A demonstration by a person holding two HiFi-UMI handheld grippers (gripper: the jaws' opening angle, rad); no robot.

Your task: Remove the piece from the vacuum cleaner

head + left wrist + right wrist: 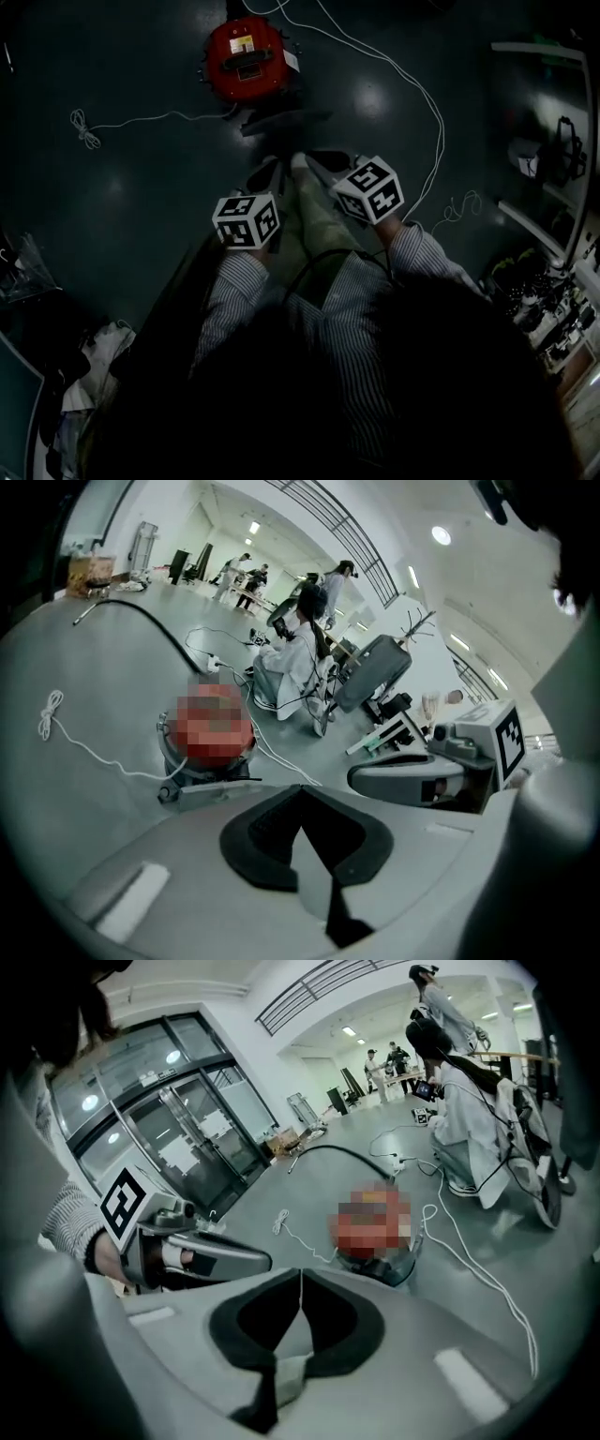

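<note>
The red round vacuum cleaner stands on the dark floor at the top of the head view. A dark flat part lies against its near side. My left gripper and right gripper hover side by side above the floor, short of the vacuum and pointing toward it. Both are shut with nothing between the pads. In the left gripper view the shut jaws face the vacuum, with the right gripper alongside. The right gripper view shows its shut jaws, the vacuum and the left gripper.
A white cord loops over the floor right of the vacuum, and a second cord ends in a bundle at the left. Shelving stands at the right, bags at the lower left. Several people and a chair are farther off.
</note>
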